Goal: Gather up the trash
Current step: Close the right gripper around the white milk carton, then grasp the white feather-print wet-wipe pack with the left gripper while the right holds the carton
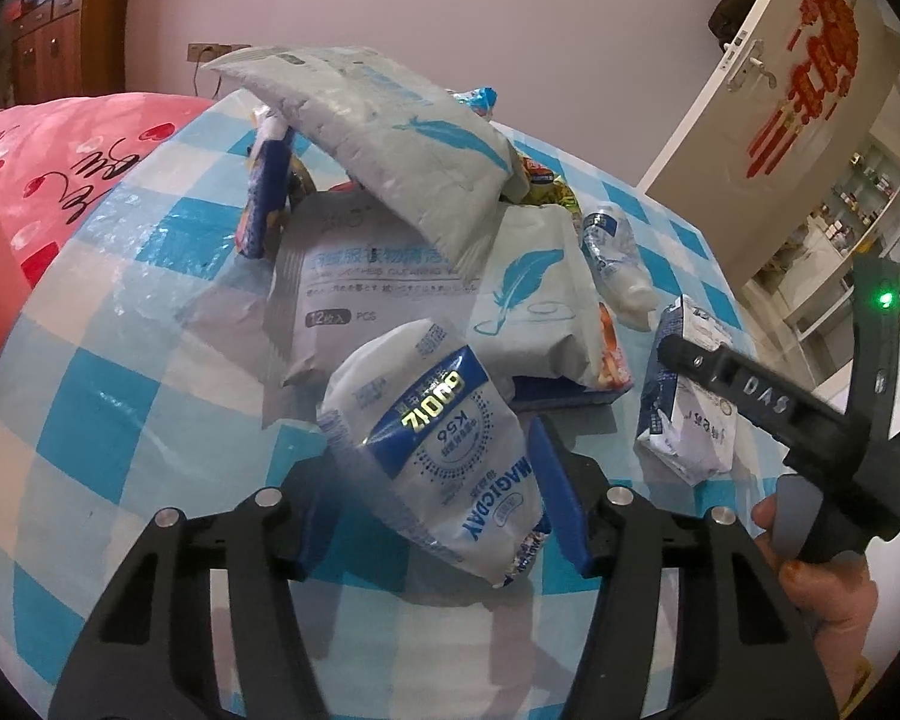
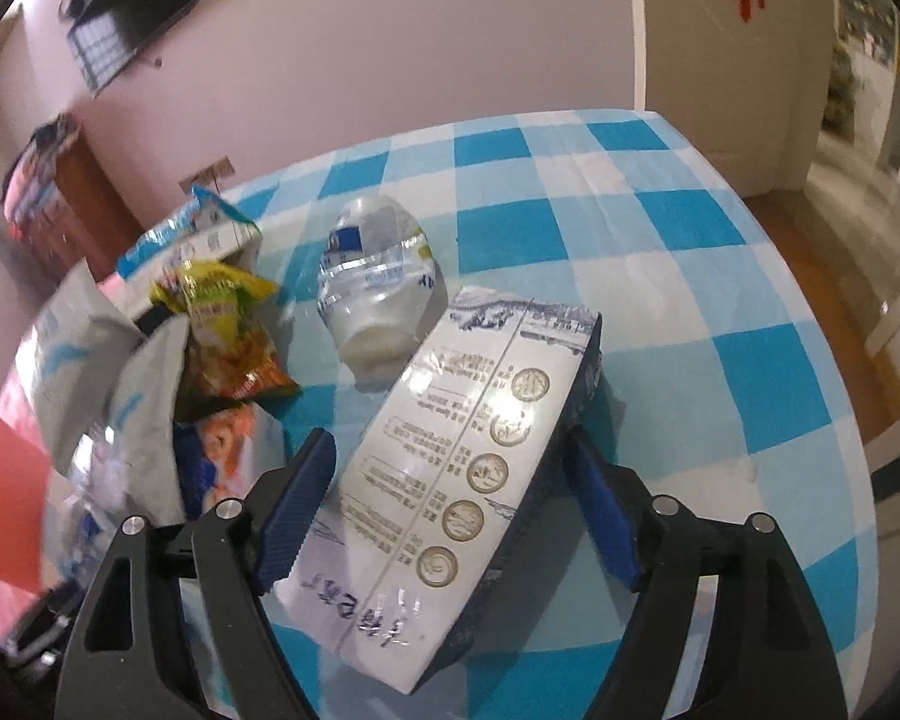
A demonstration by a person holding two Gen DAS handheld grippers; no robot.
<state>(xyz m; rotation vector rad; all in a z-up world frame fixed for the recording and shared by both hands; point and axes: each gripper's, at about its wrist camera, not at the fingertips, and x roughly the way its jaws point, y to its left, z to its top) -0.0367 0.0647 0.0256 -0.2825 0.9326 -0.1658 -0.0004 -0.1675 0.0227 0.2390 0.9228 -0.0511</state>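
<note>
My left gripper (image 1: 432,516) is shut on a white and blue plastic packet (image 1: 444,438) just above the checked tablecloth (image 1: 120,360). Behind it lies a heap of trash: grey mailer bags (image 1: 390,138), a white wipes pack (image 1: 360,294) and a crushed clear bottle (image 1: 615,258). My right gripper (image 2: 450,510) is shut on a white and navy milk carton (image 2: 462,468), tilted over the cloth (image 2: 660,300); the carton (image 1: 684,396) also shows in the left wrist view beside the right gripper's body (image 1: 810,420).
In the right wrist view the crushed bottle (image 2: 378,288), a yellow snack bag (image 2: 222,312) and a blue and white wrapper (image 2: 192,234) lie left of the carton. A pink bed (image 1: 60,162) is left of the table. An open door (image 1: 780,90) stands at right.
</note>
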